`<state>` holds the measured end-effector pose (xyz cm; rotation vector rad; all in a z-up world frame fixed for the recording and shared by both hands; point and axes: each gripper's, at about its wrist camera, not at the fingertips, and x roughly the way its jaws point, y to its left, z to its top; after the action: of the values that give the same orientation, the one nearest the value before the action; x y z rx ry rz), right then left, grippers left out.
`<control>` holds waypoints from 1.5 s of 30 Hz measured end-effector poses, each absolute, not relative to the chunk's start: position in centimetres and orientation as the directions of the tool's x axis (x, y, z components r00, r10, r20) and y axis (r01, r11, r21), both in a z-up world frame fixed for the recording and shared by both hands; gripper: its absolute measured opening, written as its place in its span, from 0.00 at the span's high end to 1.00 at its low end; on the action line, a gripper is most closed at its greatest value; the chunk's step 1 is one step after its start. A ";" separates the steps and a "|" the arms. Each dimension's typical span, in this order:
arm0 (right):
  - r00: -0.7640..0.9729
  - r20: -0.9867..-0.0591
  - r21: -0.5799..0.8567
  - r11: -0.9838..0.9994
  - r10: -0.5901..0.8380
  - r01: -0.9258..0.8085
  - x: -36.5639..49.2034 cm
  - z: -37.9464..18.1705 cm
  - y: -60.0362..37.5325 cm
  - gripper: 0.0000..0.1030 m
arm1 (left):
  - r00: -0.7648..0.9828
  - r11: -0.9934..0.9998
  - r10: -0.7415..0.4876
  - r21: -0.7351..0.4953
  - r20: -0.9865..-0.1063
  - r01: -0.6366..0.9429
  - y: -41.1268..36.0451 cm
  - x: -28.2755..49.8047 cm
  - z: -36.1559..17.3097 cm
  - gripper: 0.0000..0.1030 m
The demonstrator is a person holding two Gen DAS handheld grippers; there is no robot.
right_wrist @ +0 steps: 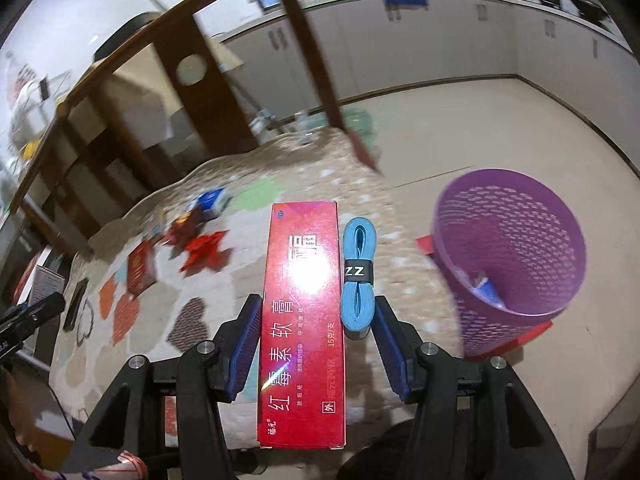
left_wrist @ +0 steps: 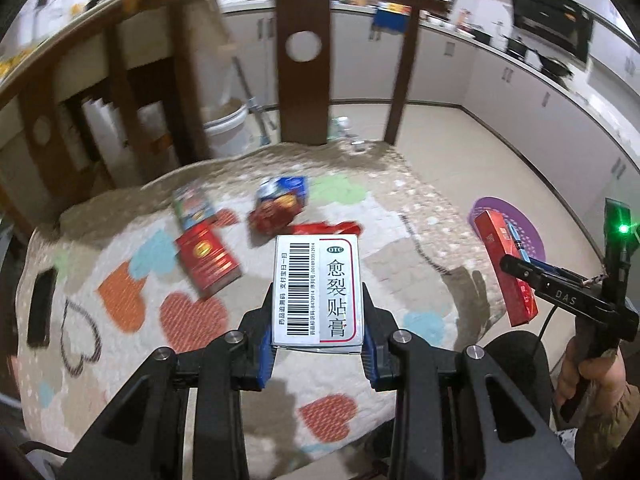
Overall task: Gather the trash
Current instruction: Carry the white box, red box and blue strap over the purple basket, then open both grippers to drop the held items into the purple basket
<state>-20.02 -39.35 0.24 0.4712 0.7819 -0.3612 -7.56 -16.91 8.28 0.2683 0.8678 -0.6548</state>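
Note:
My left gripper (left_wrist: 318, 312) is shut on a white medicine box (left_wrist: 318, 292) with a barcode, held above the heart-patterned rug (left_wrist: 132, 280). My right gripper (right_wrist: 316, 320) is shut on a long red ointment box (right_wrist: 302, 328) together with a blue band roll (right_wrist: 357, 276); it shows in the left wrist view (left_wrist: 516, 268) at the right. The purple mesh bin (right_wrist: 516, 248) stands right of the right gripper, with a scrap inside. On the rug lie a red box (left_wrist: 208, 260), a red and blue wrapper (left_wrist: 280, 204), a colourful box (left_wrist: 192, 204) and a red scrap (left_wrist: 328, 227).
A wooden chair frame (left_wrist: 304, 64) stands at the rug's far edge, with a white bucket (left_wrist: 224, 124) behind it. A black phone-like slab (left_wrist: 40, 308) lies at the rug's left. Kitchen cabinets (left_wrist: 520, 92) line the far wall.

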 end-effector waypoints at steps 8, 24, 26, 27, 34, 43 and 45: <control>0.648 -0.730 0.265 0.785 -0.216 0.560 -22.8 0.3 -44.3 0.43 | 0.371 0.660 -0.482 -0.050 -0.793 0.750 -25.8 -7.6 8.2 0.68; 0.574 -0.757 0.269 0.652 -0.313 0.709 -26.5 -2.5 -56.5 0.43 | 0.103 0.496 -0.511 -0.196 -0.853 0.846 -46.6 -7.8 2.1 0.68; 0.570 -0.761 0.272 0.645 -0.310 0.714 -26.3 -3.0 -57.7 0.43 | 0.077 0.484 -0.510 -0.212 -0.857 0.849 -48.4 -7.9 1.4 0.68; 0.569 -0.762 0.272 0.644 -0.310 0.715 -26.3 -3.1 -57.9 0.43 | 0.071 0.480 -0.507 -0.213 -0.859 0.851 -49.1 -8.1 1.1 0.68; 0.576 -0.762 0.298 0.630 -0.296 0.717 -26.1 -4.0 -60.1 0.42 | 0.065 0.460 -0.496 -0.198 -0.866 0.866 -51.7 -8.5 -0.3 0.64; 0.579 -0.753 0.307 0.611 -0.312 0.730 -26.5 -4.0 -60.4 0.34 | 0.069 0.472 -0.504 -0.208 -0.861 0.857 -50.7 -8.8 -0.2 0.47; 0.578 -0.752 0.308 0.607 -0.316 0.732 -26.6 -3.9 -60.2 0.34 | 0.072 0.475 -0.509 -0.210 -0.858 0.855 -49.9 -8.9 0.1 0.45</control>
<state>-26.57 -60.23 -3.92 0.6604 0.7084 -0.6681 -8.90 -49.86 0.12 0.3971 1.0715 -1.0655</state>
